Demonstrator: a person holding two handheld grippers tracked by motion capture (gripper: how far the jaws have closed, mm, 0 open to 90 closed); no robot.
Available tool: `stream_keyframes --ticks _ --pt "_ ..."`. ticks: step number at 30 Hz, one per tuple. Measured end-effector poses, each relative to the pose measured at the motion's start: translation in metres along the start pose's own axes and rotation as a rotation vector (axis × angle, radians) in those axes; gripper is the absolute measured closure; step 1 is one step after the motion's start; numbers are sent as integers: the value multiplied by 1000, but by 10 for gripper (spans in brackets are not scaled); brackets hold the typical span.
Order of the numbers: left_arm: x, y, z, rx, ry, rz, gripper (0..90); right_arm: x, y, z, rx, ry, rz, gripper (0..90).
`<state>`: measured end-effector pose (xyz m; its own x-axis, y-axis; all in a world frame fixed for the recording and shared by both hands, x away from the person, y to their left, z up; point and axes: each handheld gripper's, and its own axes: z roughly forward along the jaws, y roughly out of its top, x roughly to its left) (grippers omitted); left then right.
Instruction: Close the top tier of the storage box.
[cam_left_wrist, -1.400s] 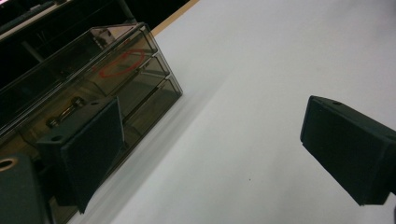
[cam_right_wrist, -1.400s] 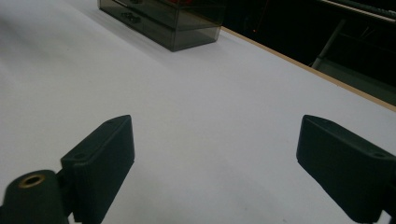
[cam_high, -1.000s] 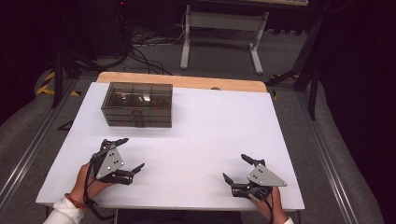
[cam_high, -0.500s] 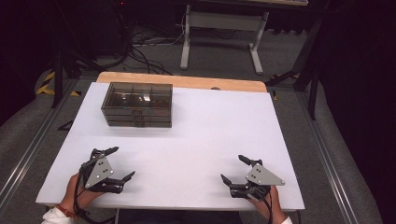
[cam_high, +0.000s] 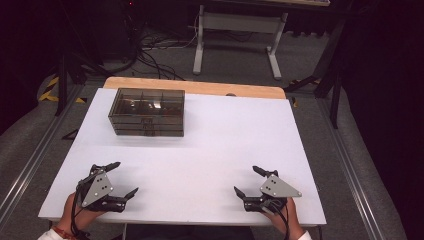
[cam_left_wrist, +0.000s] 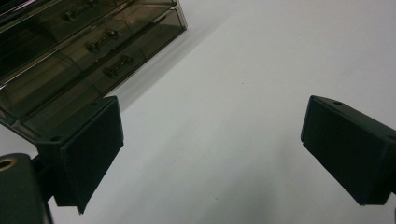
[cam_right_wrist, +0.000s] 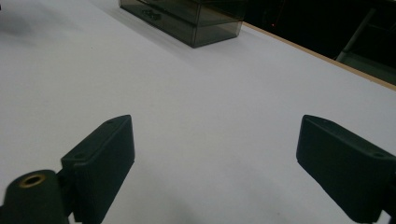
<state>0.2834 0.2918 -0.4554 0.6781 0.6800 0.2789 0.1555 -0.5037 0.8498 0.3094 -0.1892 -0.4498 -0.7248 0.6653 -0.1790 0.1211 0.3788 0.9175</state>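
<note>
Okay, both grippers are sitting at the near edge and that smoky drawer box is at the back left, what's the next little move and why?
Probably move the left gripper forward toward the drawer box. It is the nearer one, its jaws stand wide open with nothing between them, and the drawer handles face it across bare table.

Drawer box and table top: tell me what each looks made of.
Drawer box: seemingly smoke-tinted clear plastic, glossy; you can see through its walls to the dividers and small metal-looking pulls in the left gripper view.
Table top: a smooth, matte white sheet, maybe laminate or paper covering, over a light wooden board whose edge shows at the far side.
</note>
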Motion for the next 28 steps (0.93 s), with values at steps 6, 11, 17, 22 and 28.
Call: stream_keyframes --ticks 6,11,17,22,28 --pt "1 0 3 7 -3 1 66 -2 -1 0 5 8 17 124" --pt "2 0 2 9 -1 7 66 -4 -2 0 3 3 28 124" --pt "4 0 -1 4 5 4 66 -4 -1 1 3 -11 38 123" --pt "8 -1 0 6 1 -4 66 -7 -1 2 0 -6 68 123" --pt "13 -1 0 8 6 -19 65 -9 -3 0 9 -11 76 123"
